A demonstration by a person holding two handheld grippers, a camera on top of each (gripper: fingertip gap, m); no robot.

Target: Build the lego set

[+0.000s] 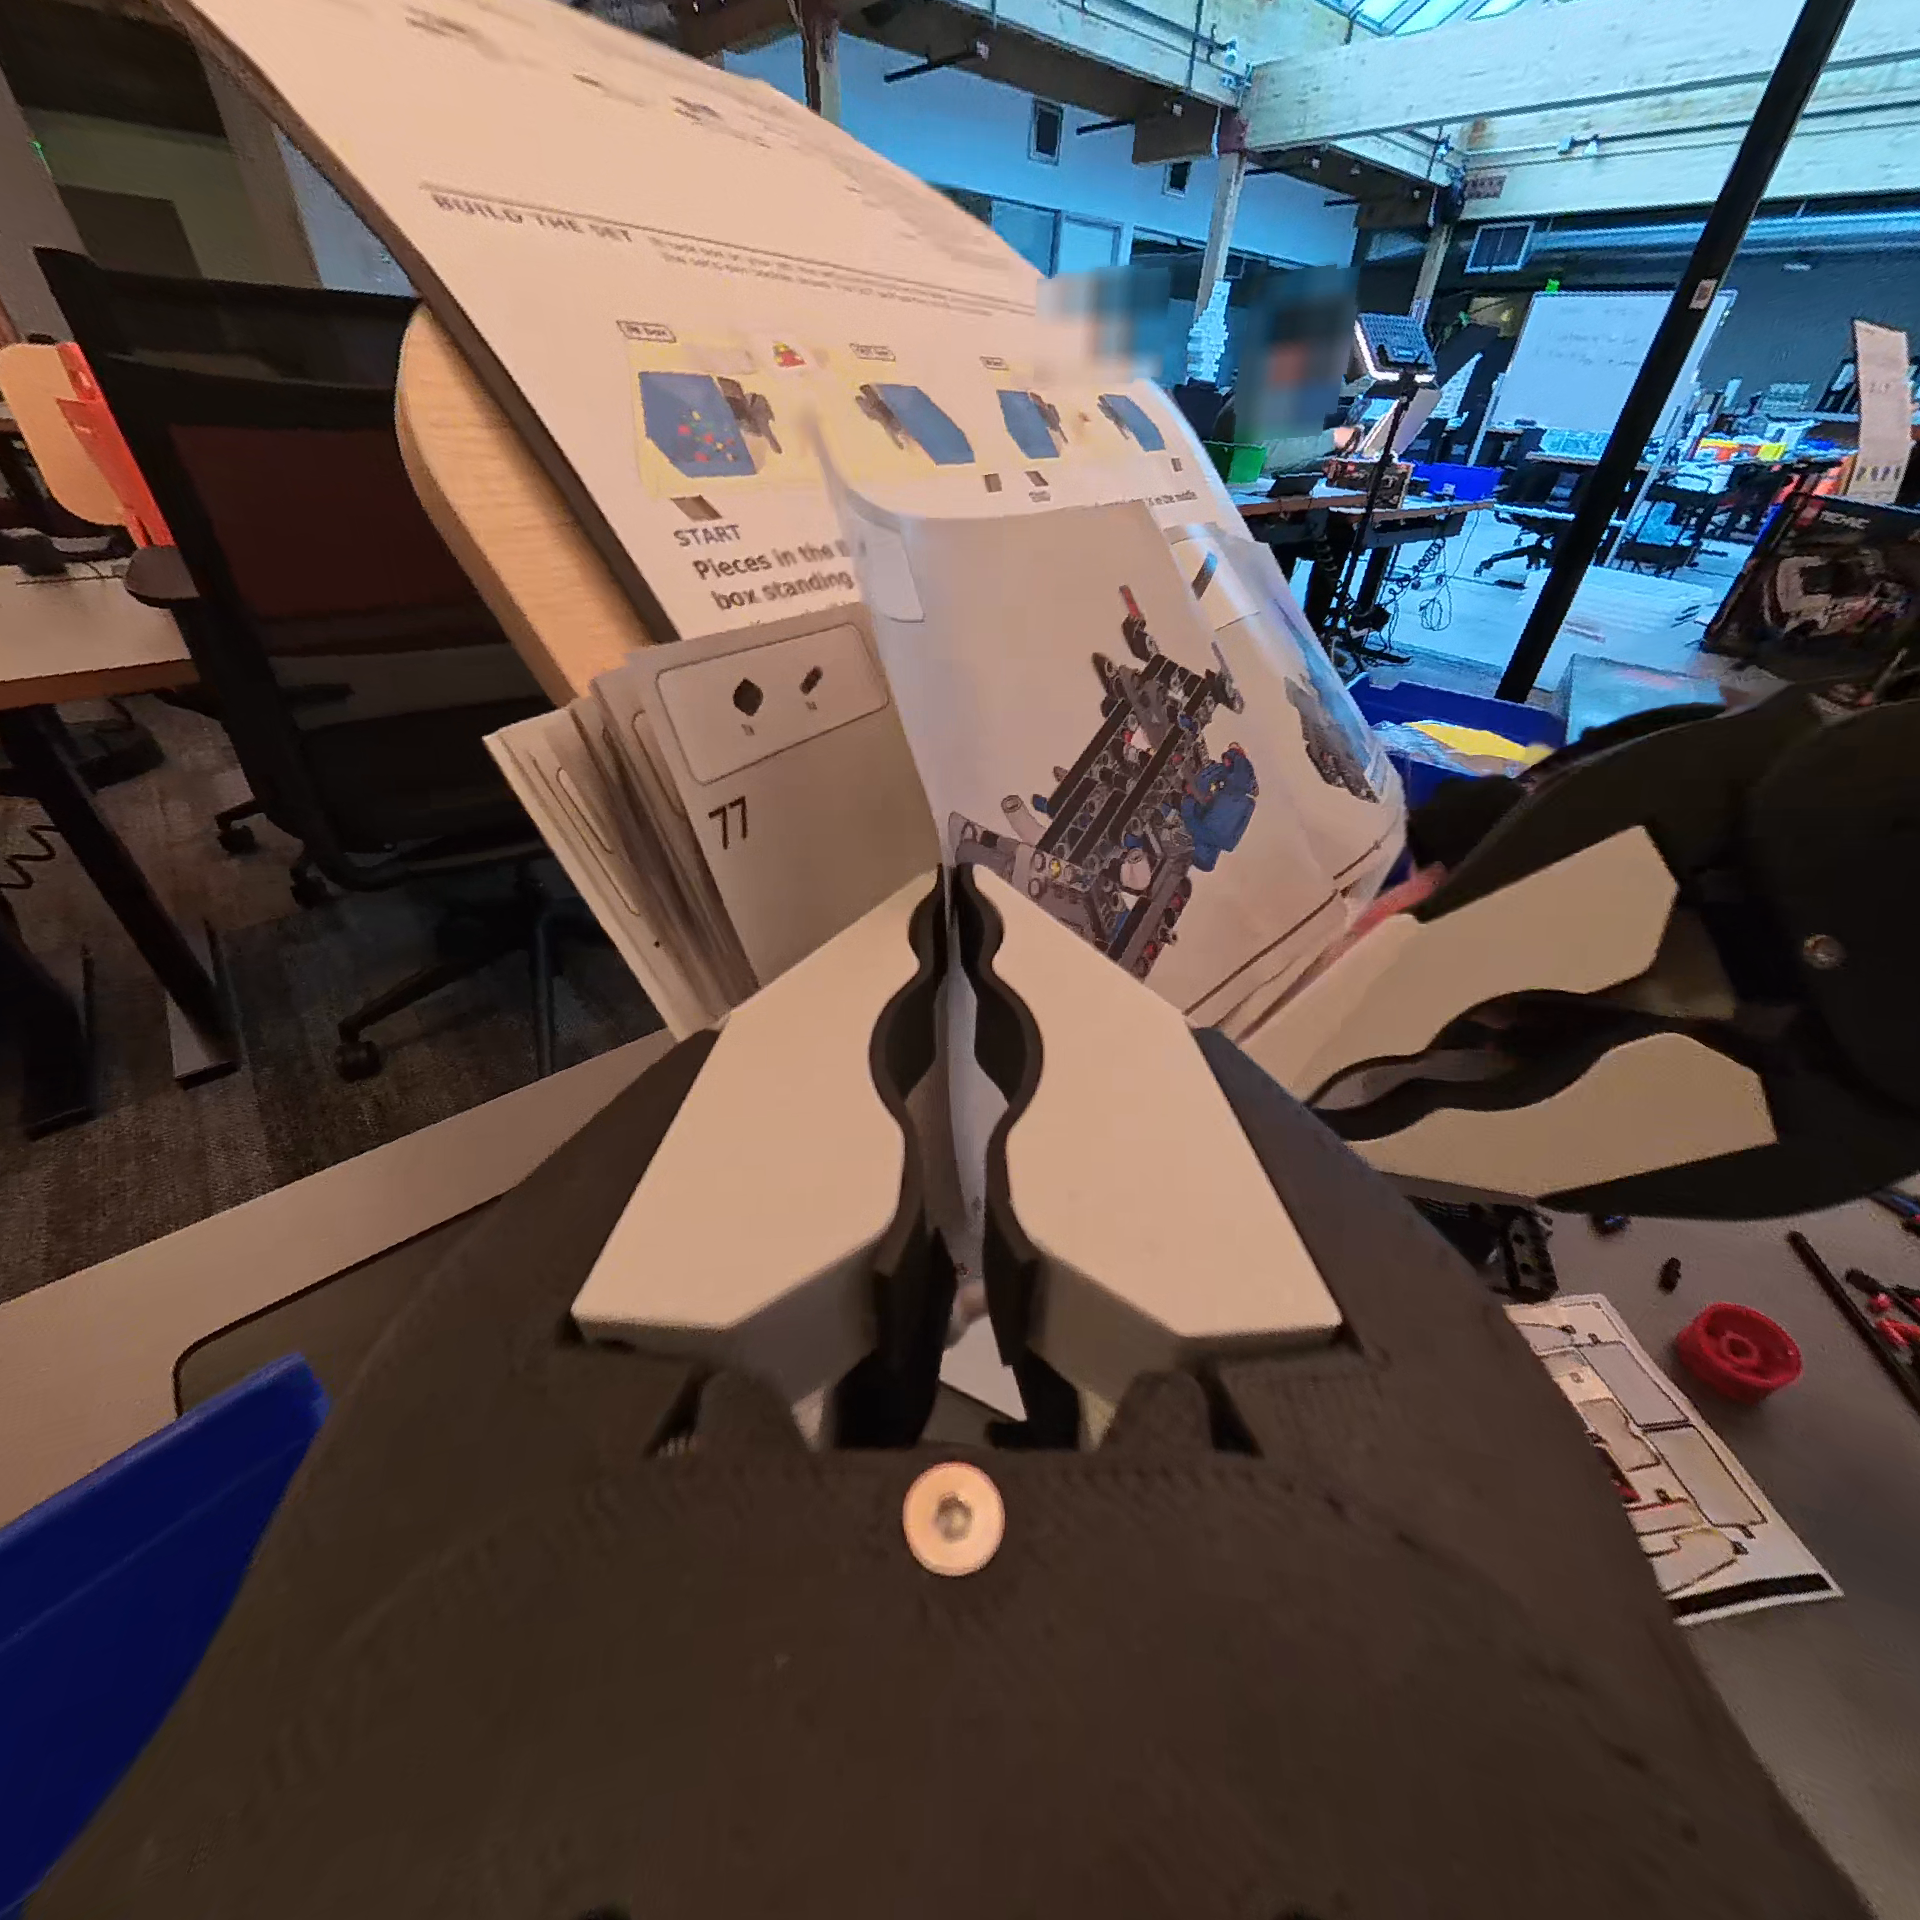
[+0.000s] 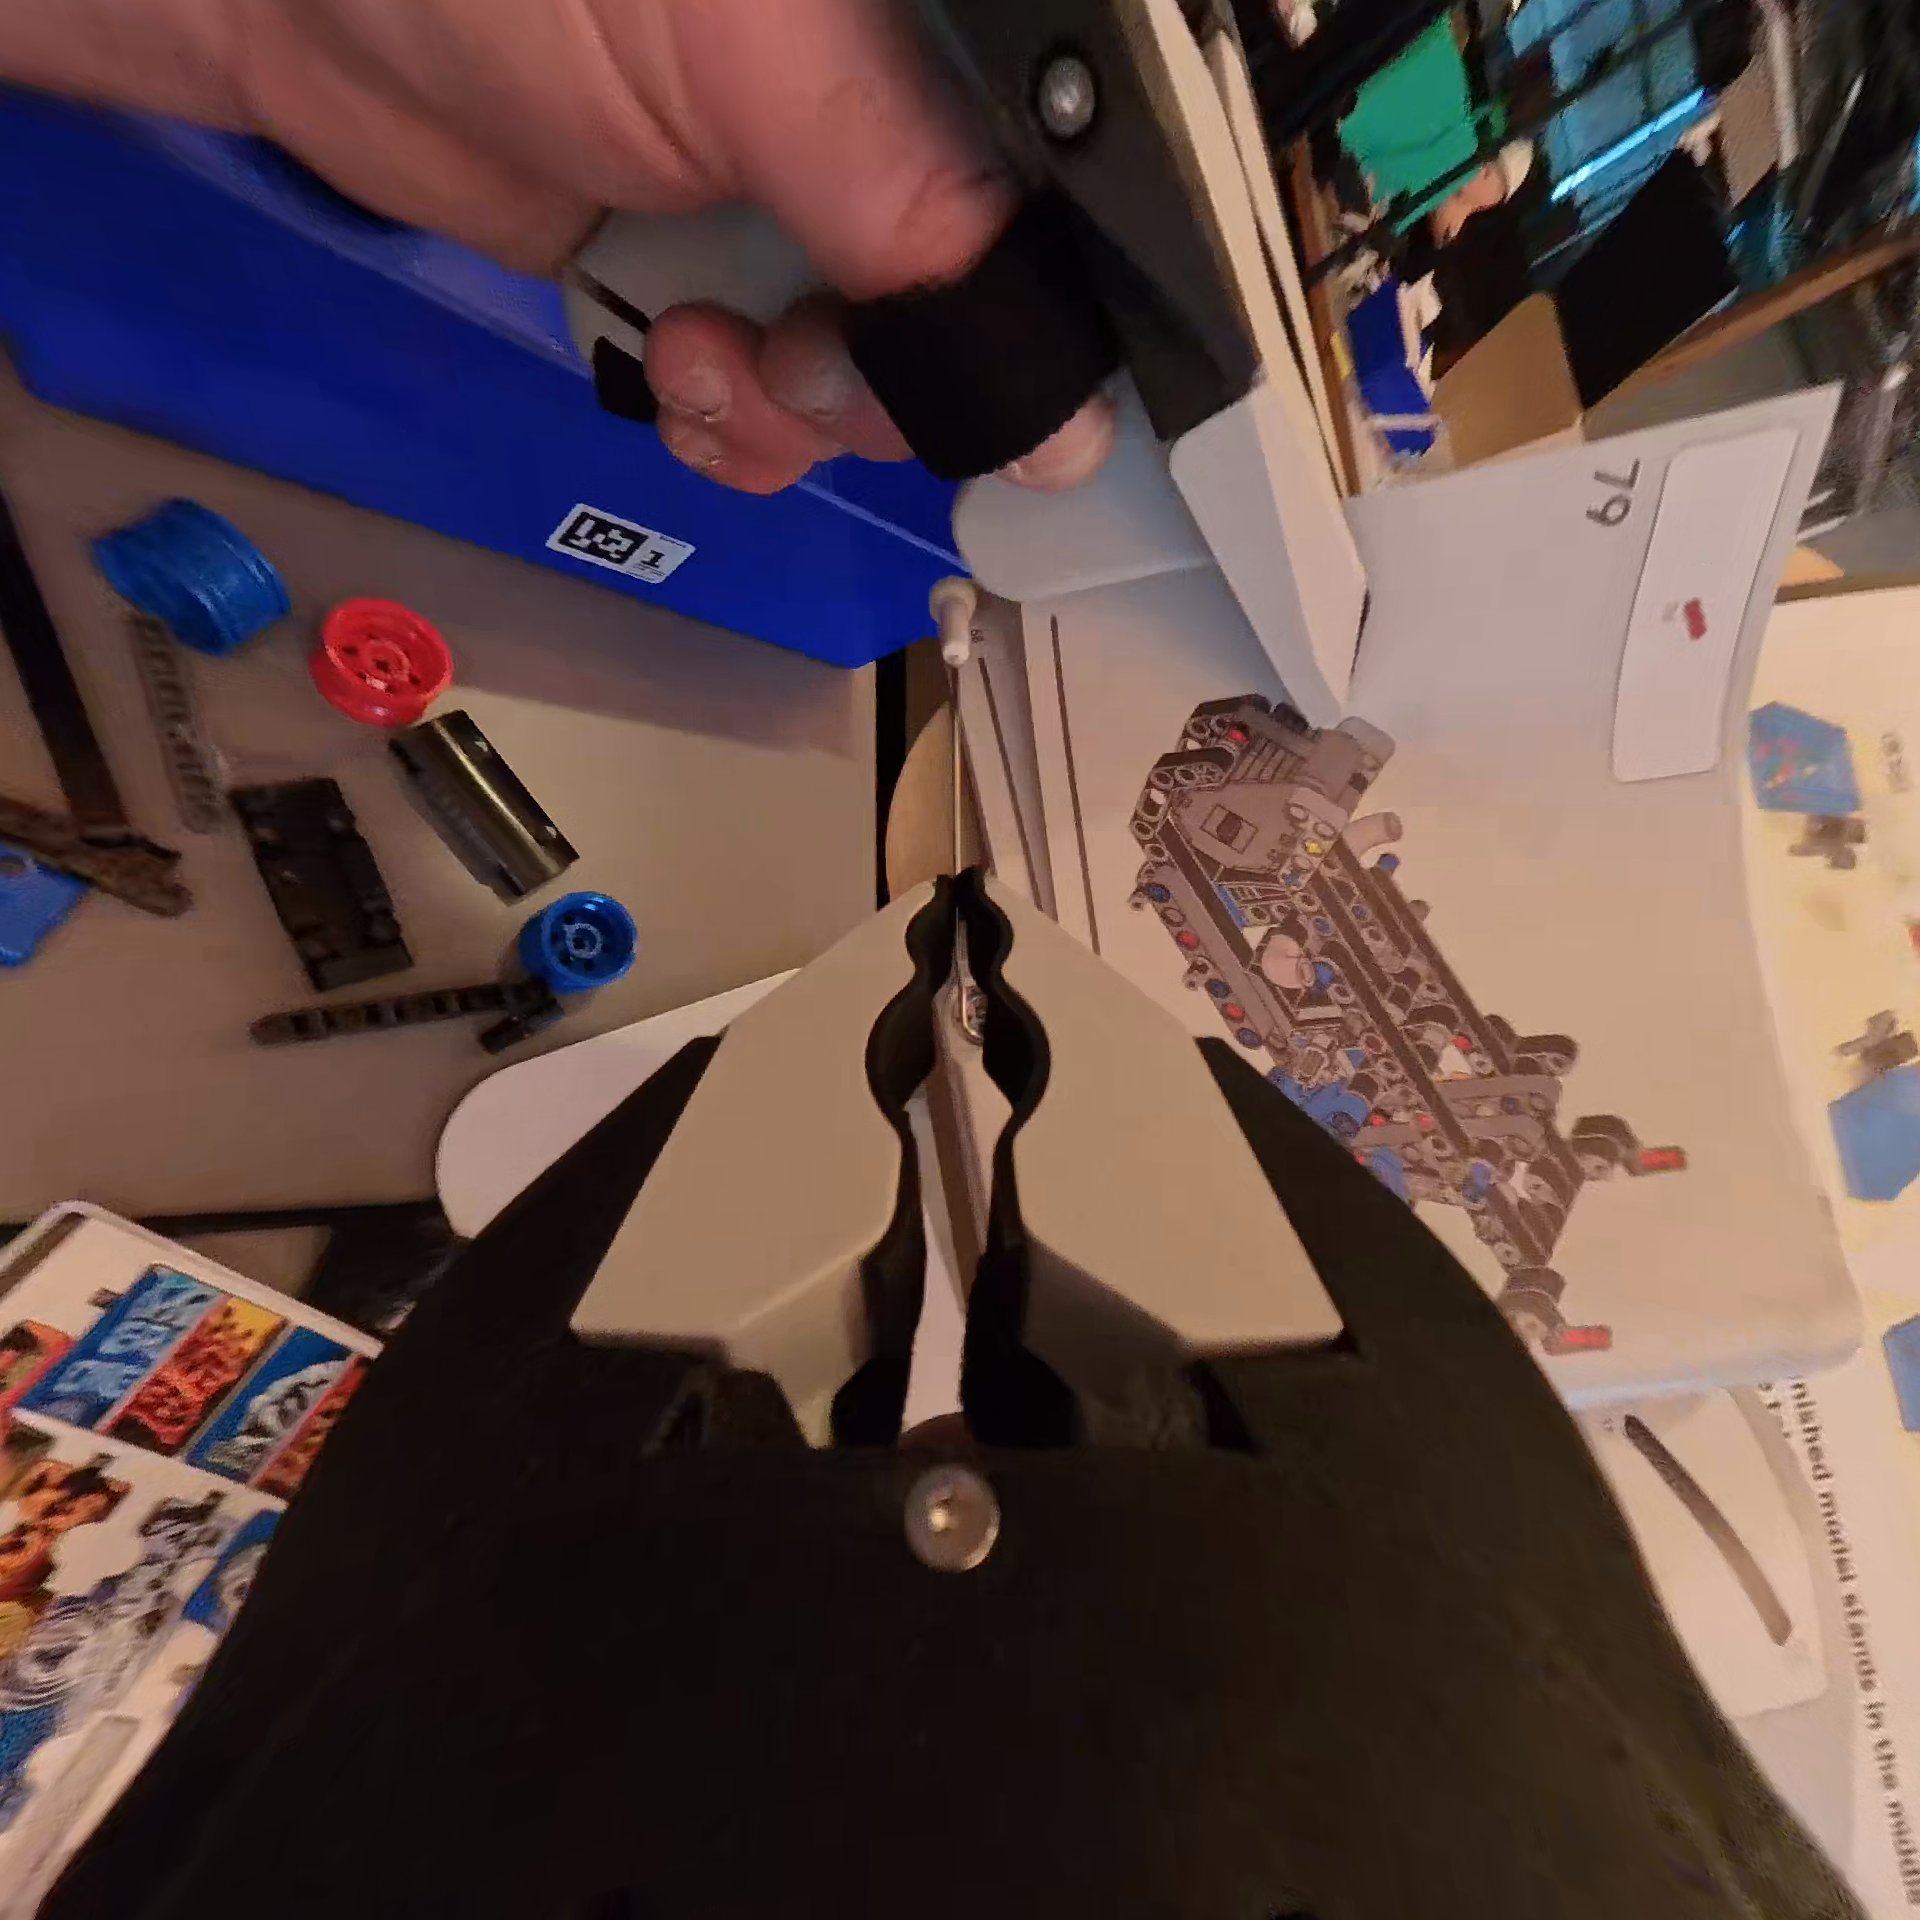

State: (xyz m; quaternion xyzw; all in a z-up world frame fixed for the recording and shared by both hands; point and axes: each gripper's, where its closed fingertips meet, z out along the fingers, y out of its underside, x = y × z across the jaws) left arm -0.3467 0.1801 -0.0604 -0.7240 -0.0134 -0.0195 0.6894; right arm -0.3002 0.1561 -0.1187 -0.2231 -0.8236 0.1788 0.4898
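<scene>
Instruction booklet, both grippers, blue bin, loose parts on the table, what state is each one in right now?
Instruction booklet: open, lifted, pages pinched by both grippers.
Left gripper: shut on a page.
Right gripper: shut on a page edge.
Blue bin: resting on the table.
Red wheel: loose on the table.
Blue wheel: loose, unattached.

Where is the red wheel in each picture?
Left wrist view: the red wheel lies on the table at the right edge, low down, beside a printed sheet.
Right wrist view: the red wheel lies upper left, between a blue tyre and a blue wheel.
Shared landmark: the open instruction booklet, which both grippers pinch.
</scene>
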